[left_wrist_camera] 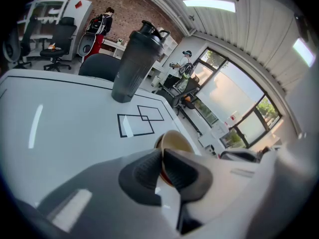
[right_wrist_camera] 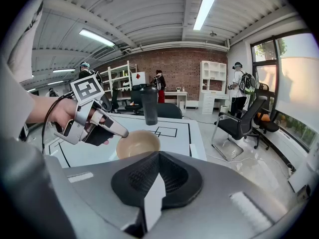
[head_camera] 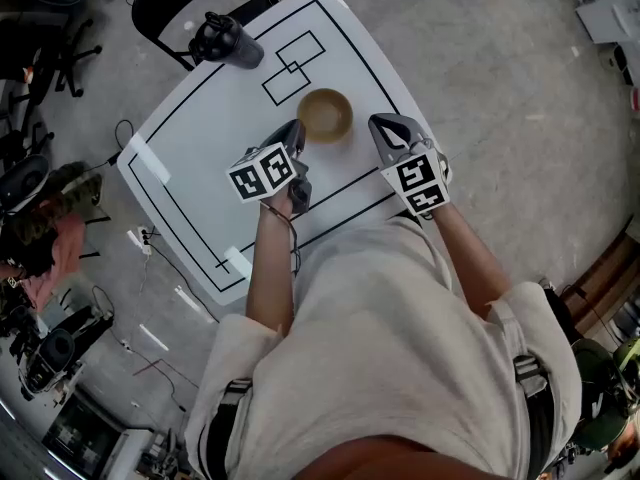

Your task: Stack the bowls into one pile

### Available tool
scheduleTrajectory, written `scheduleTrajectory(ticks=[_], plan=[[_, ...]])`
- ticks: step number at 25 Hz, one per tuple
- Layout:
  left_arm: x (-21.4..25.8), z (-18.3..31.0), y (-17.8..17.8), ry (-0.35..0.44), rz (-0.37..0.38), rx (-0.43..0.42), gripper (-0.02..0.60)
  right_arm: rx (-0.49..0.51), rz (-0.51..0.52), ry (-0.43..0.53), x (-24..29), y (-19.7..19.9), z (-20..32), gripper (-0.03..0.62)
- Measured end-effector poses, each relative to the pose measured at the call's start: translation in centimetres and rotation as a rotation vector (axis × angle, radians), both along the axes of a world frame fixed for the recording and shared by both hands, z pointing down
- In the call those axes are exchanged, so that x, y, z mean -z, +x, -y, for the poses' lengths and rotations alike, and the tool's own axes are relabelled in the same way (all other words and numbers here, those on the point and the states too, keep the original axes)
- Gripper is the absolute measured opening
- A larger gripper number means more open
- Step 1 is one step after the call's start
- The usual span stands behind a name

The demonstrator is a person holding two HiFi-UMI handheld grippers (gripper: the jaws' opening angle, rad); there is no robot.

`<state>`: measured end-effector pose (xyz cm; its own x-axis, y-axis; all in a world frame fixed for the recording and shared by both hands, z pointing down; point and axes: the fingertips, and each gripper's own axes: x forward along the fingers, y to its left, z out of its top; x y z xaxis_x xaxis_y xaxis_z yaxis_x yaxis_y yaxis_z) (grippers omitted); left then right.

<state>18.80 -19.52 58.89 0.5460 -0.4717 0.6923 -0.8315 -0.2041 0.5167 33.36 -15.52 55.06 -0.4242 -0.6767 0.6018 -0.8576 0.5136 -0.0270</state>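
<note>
Pinched shut with the left tongs point(head_camera: 297, 136) on the left rim of the bowl point(head_camera: 325, 114), one pad inside the wall and one outside. Closed on nothing with the right tongs point(head_camera: 388, 128), pads meeting, hanging just beside the bowl's right side without touching it.

Bowl placed near the middle of the white counter point(head_camera: 210, 138), just in front of the taped squares point(head_camera: 293, 68) and well apart from the dark shaker bottle point(head_camera: 225, 40) at the far corner. Seems tipped a little towards the right tongs in the right gripper view. Hard to tell whether its base rests flat or is lifted. No second loose bowl to be seen anywhere on the counter, and impossible to say whether another sits nested inside.

Judged as the tail end of stacking: settling or squaring up the pile. Next, probably, lower the bowl level, check it sits steady, then ease the left pads apart and draw back without dragging the rim.
</note>
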Motion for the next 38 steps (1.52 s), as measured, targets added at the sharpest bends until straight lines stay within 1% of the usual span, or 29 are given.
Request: scheduleTrajectory(ticks=[6, 10, 12, 15, 17, 19, 20, 23, 27, 34, 38], plan=[[0.0, -0.1, -0.1, 0.023, 0.092, -0.024, 0.017, 0.004, -0.002, 0.017, 1.0, -0.3, 0.1, -0.002], [0.5, -0.1, -0.2, 0.075, 0.166, -0.049, 0.025, 0.004, 0.005, 0.031, 1.8, -0.6, 0.1, -0.002], [0.7, 0.0, -0.4, 0.087, 0.159, -0.043, 0.031, 0.005, 0.009, 0.035, 2.0, -0.8, 0.1, -0.002], [0.8, -0.1, -1.1, 0.083, 0.137, -0.018, 0.031, 0.009, 0.016, 0.040, 2.1, -1.2, -0.2, -0.002], [1.1, -0.2, -1.7, 0.091, 0.145, 0.003, 0.027, 0.012, 0.022, 0.046, 2.3, -1.5, -0.4, -0.002], [1.8, -0.4, -2.3, 0.110, 0.155, 0.026, 0.003, 0.017, 0.030, 0.051, 2.6, -1.9, -0.6, -0.002], [2.3, -0.6, -2.5, 0.124, 0.157, 0.034, 0.003, 0.022, 0.035, 0.053, 2.9, -2.3, -0.7, -0.002], [3.9, -1.4, -3.3, 0.171, 0.174, 0.041, 0.003, 0.046, 0.046, 0.063, 3.8, -3.6, -1.0, -0.002], [6.4, -2.8, -5.2, 0.226, 0.206, 0.056, 0.003, 0.082, 0.071, 0.090, 5.9, -6.3, -1.5, -0.002], [8.4, -5.3, -9.3, 0.283, 0.231, 0.130, 0.003, 0.137, 0.112, 0.121, 7.3, -11.2, -2.5, -0.002], [9.6, -6.6, -12.2, 0.346, 0.279, 0.164, 0.003, 0.159, 0.130, 0.167, 8.4, -14.3, -3.1, -0.002]])
